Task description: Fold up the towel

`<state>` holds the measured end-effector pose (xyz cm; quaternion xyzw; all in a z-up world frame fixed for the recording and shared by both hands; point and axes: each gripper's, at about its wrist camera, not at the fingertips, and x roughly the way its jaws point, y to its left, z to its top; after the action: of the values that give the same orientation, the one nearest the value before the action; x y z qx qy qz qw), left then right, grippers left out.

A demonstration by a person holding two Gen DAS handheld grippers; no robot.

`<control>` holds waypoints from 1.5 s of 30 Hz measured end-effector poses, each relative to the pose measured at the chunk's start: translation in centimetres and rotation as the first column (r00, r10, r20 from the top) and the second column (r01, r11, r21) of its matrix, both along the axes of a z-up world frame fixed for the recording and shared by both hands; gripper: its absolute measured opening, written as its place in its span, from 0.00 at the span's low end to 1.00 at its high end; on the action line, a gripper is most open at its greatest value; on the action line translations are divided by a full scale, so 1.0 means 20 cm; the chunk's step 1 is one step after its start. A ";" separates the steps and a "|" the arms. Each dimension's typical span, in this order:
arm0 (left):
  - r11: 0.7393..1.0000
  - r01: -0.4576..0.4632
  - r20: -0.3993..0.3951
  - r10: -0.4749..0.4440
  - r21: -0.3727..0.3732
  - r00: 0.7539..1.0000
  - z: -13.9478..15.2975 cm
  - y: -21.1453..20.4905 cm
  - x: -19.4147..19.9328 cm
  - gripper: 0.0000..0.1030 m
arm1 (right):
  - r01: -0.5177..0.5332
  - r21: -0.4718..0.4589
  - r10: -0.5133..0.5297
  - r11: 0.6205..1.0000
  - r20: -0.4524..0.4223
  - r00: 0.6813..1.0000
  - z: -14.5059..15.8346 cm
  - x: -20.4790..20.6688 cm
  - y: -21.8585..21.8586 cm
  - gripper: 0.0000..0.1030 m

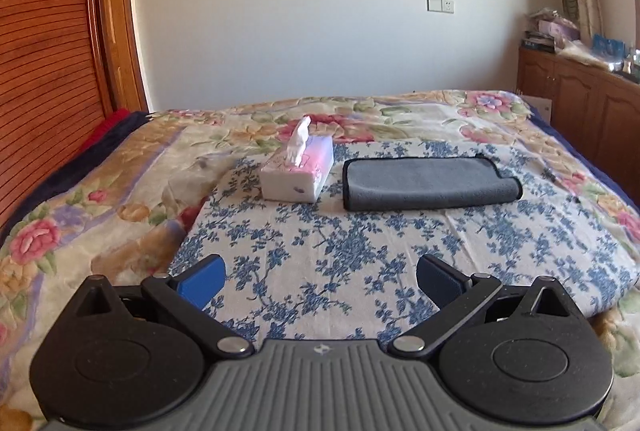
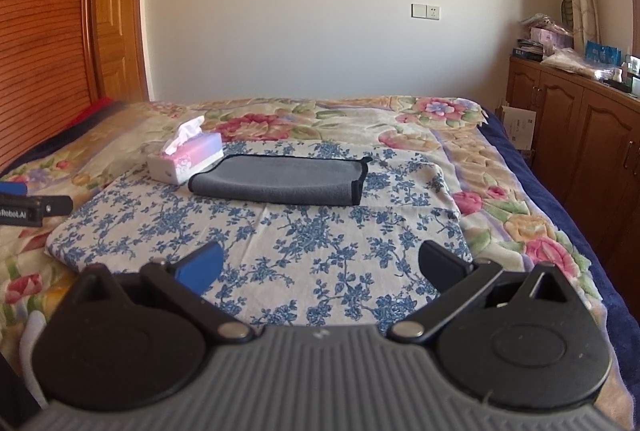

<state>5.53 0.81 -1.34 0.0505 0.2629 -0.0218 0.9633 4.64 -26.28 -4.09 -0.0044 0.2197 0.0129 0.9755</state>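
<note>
tissue box (image 1: 298, 173) just left of towel (image 1: 430, 183), right side open

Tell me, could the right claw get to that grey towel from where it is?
Probably yes. The right claw is open, and only bare blue-flowered cloth lies before the grey towel; the tissue box sits off to its left.

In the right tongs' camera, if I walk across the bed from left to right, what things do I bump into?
The left tongs at the edge → tissue box → folded gray towel → wooden cabinet beside the bed.

text: "Robot.AI" | on: left gripper (image 2: 24, 209) side | partly cut off
</note>
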 end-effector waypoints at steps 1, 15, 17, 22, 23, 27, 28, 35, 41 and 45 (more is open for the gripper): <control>1.000 0.001 0.002 -0.002 0.010 1.000 0.00 0.00 0.00 1.00 | 0.003 -0.002 -0.003 1.000 0.005 1.000 0.00 0.00 0.00 1.00; 1.000 0.012 0.093 -0.011 -0.005 0.996 0.05 0.02 -0.06 1.00 | 0.055 -0.008 -0.054 0.998 0.057 0.997 -0.01 -0.04 -0.02 1.00; 1.000 0.014 0.119 -0.013 -0.004 0.993 0.06 0.03 -0.07 1.00 | 0.062 -0.007 -0.061 0.998 0.063 0.996 0.00 -0.04 -0.03 1.00; 1.000 0.018 0.161 -0.019 0.004 0.987 0.09 0.02 -0.10 1.00 | 0.076 -0.011 -0.075 0.997 0.100 0.992 0.01 -0.06 -0.03 1.00; 1.000 0.020 0.161 -0.021 0.006 0.987 0.09 0.02 -0.10 1.00 | 0.078 -0.013 -0.077 0.997 0.107 0.991 0.01 -0.07 -0.03 1.00; 1.000 0.025 0.160 -0.026 0.007 0.987 0.09 0.02 -0.11 1.00 | 0.086 -0.017 -0.083 0.996 0.133 0.988 0.02 -0.08 -0.03 1.00; 1.000 0.025 0.161 -0.025 0.005 0.987 0.09 0.02 -0.11 1.00 | 0.089 -0.019 -0.085 0.996 0.139 0.987 0.02 -0.08 -0.03 1.00; 1.000 0.022 0.172 -0.020 -0.007 0.985 0.10 0.03 -0.12 1.00 | 0.103 -0.022 -0.098 0.994 0.164 0.982 0.03 -0.10 -0.04 1.00; 1.000 0.027 0.182 -0.024 -0.010 0.983 0.11 0.03 -0.12 1.00 | 0.114 -0.026 -0.108 0.993 0.178 0.978 0.04 -0.11 -0.04 1.00; 1.000 0.028 0.192 -0.026 -0.009 0.981 0.12 0.03 -0.12 1.00 | 0.122 -0.023 -0.116 0.992 0.182 0.976 0.04 -0.12 -0.05 1.00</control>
<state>3.08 1.33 1.03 0.0501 0.1681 -0.0315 0.9840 2.32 -27.24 -3.34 -0.0091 0.1306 -0.0498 0.9901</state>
